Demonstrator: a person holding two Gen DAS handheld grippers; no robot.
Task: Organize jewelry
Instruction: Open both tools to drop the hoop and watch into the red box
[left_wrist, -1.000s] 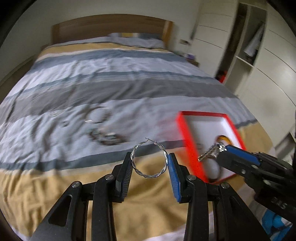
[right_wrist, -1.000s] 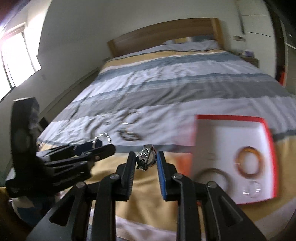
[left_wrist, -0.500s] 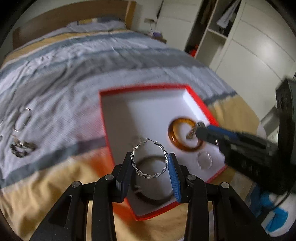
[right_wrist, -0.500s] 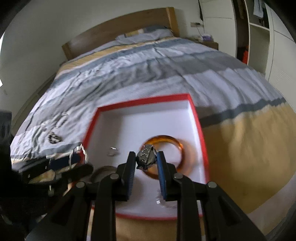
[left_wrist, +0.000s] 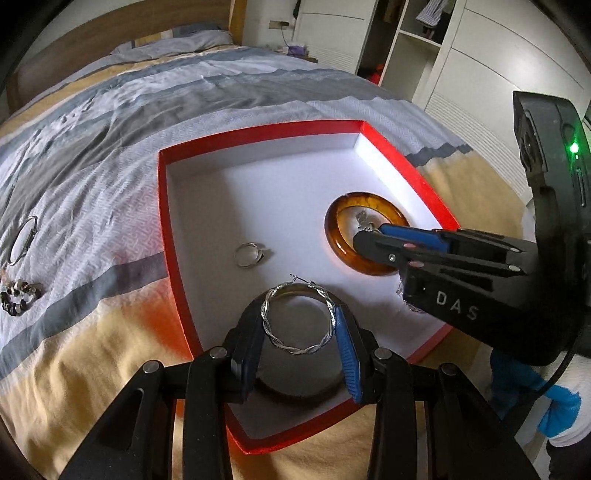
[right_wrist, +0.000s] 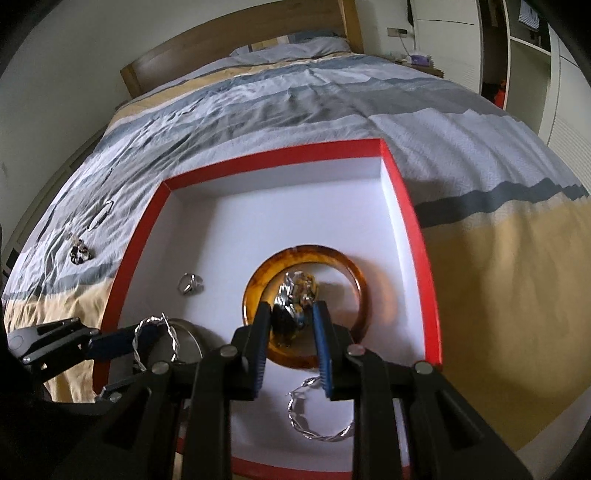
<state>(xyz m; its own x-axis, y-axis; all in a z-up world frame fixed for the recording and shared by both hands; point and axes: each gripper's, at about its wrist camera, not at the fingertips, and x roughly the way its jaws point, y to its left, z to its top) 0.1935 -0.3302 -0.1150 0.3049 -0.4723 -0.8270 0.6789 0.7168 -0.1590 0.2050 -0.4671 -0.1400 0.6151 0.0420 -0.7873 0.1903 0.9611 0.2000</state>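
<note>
Pinched between the left gripper (left_wrist: 299, 338) fingers: a twisted silver hoop (left_wrist: 298, 320), hanging over the near corner of the red box (left_wrist: 258, 131), above a dark bangle (left_wrist: 295, 391). Clamped in the right gripper (right_wrist: 291, 334): a silver watch (right_wrist: 295, 291), right over the amber bangle (right_wrist: 304, 306), with a ring (right_wrist: 190, 283) off to the left and a second hoop (right_wrist: 317, 417) below the fingers. Roughly halfway, by the look of it: four pieces boxed, two held ready to drop, and out on the bedspread (left_wrist: 110, 122) beyond the box's left wall a bracelet (left_wrist: 23, 239) and beaded piece (left_wrist: 18, 297) left to collect.
</note>
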